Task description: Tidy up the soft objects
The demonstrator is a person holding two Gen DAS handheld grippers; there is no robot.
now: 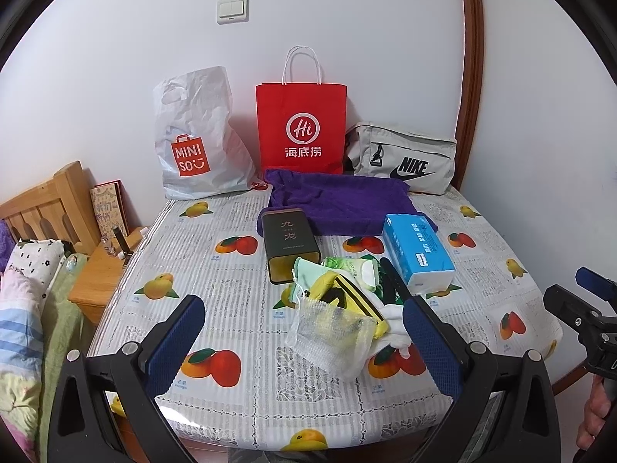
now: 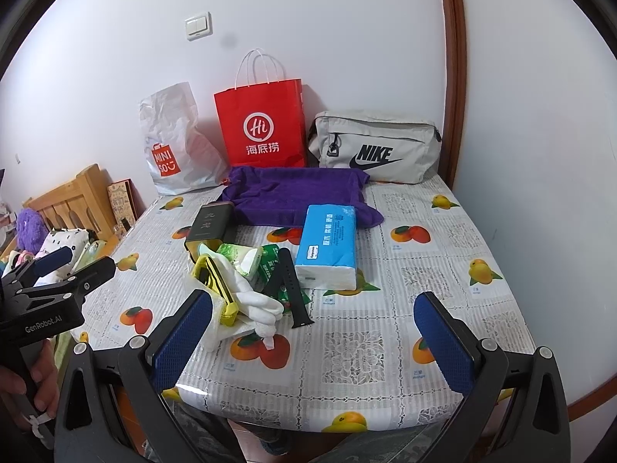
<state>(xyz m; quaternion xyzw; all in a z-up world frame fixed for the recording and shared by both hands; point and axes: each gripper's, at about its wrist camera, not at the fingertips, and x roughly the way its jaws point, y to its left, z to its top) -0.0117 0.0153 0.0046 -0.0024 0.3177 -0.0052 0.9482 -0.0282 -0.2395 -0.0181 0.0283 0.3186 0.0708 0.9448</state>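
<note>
A heap of soft things lies mid-table: a white mesh pouch [image 1: 331, 332], a yellow zip pouch [image 1: 347, 297] [image 2: 216, 281], white gloves [image 2: 254, 297], a green wipes pack [image 1: 358, 268] and a black strap [image 2: 289, 285]. Behind it lie a purple towel [image 1: 339, 202] [image 2: 297, 196] and a blue tissue pack [image 1: 418, 249] [image 2: 327, 243]. My left gripper [image 1: 302, 303] hangs open just in front of the heap, holding nothing. My right gripper [image 2: 313, 299] is open too, a little to the right of the heap, over bare tablecloth.
A dark tin [image 1: 289, 241] lies beside the heap. Against the wall stand a white Miniso bag [image 1: 196, 142], a red paper bag [image 1: 300, 127] and a grey Nike pouch [image 1: 405, 158]. A bed and wooden nightstand [image 1: 96, 270] flank the table's left side.
</note>
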